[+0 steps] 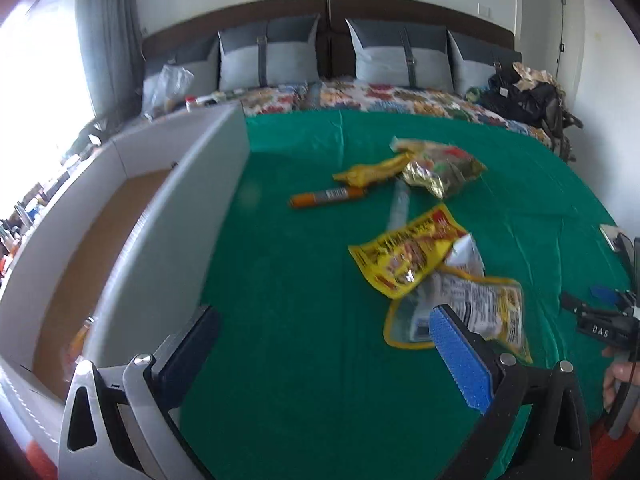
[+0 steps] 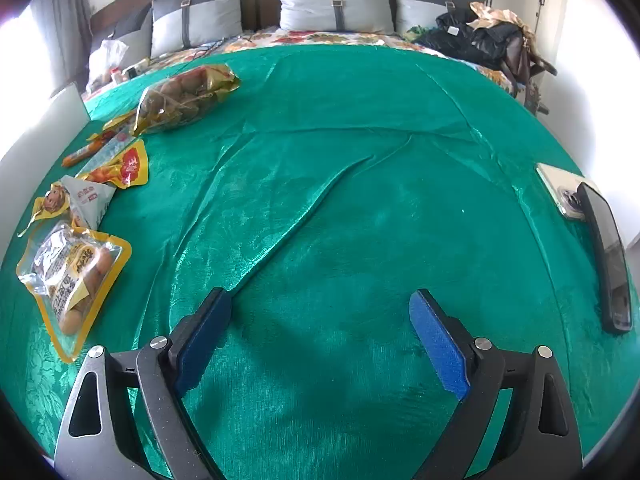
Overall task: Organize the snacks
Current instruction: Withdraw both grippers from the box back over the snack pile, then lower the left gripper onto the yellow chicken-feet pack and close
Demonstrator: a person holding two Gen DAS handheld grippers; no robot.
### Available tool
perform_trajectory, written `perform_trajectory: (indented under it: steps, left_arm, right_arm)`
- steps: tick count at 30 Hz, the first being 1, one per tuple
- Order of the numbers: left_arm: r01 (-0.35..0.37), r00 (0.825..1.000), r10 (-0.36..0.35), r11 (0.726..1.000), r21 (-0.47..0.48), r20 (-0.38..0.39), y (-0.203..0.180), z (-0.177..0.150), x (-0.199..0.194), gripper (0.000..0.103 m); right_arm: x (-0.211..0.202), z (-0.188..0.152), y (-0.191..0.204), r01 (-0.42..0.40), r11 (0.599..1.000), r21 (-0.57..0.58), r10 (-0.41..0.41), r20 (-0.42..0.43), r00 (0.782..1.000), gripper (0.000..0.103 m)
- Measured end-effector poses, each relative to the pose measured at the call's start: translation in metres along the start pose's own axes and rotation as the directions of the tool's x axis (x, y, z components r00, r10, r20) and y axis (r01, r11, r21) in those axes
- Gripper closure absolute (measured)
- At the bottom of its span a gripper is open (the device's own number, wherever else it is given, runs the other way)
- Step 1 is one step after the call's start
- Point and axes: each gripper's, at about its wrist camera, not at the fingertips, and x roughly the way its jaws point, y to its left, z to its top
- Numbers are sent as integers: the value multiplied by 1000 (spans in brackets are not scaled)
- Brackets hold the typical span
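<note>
Several snack packs lie on a green cloth (image 1: pixel 312 280). In the left wrist view: a clear yellow-edged pouch (image 1: pixel 464 316) nearest, a yellow-red pack (image 1: pixel 412 252), an orange sausage stick (image 1: pixel 328 197), and a gold bag (image 1: pixel 440 168) farther back. A white cardboard box (image 1: pixel 132 216) stands open at the left. My left gripper (image 1: pixel 324 320) is open and empty, its right finger over the clear pouch's edge. In the right wrist view, my right gripper (image 2: pixel 320 304) is open and empty over bare cloth; the clear pouch (image 2: pixel 72 272) and the gold bag (image 2: pixel 184 96) lie far left.
Two phones (image 2: pixel 600 240) lie at the right edge of the cloth. Pillows (image 2: pixel 332 0) and a pile of dark bags (image 2: pixel 480 36) sit at the bed's head. The other hand-held gripper (image 1: pixel 608 328) shows at the right edge of the left wrist view.
</note>
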Motion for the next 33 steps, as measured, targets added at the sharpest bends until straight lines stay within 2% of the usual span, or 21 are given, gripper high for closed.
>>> perform_trajectory:
  steps: [3, 7, 11, 22, 33]
  left_arm:
    - [43, 993, -49, 998, -51, -111, 2, -24, 30, 0]
    - [8, 981, -22, 997, -73, -194, 11, -40, 54, 1]
    - [-28, 982, 21, 999, -36, -189, 9, -44, 55, 0]
    - [-24, 990, 19, 999, -28, -140, 16, -48, 51, 0]
    - [-17, 992, 15, 1000, -17, -128, 15, -46, 52, 0]
  right_arm:
    - [0, 0, 1, 0, 1000, 0, 0, 0, 1000, 10]
    - [0, 0, 1, 1, 1000, 0, -1, 0, 1000, 9]
    - [0, 0, 1, 1, 1000, 1, -1, 1, 1000, 9]
    - [0, 0, 1, 3, 1000, 2, -3, 2, 1000, 9]
    - [0, -1, 1, 4, 1000, 4, -4, 4, 1000, 9]
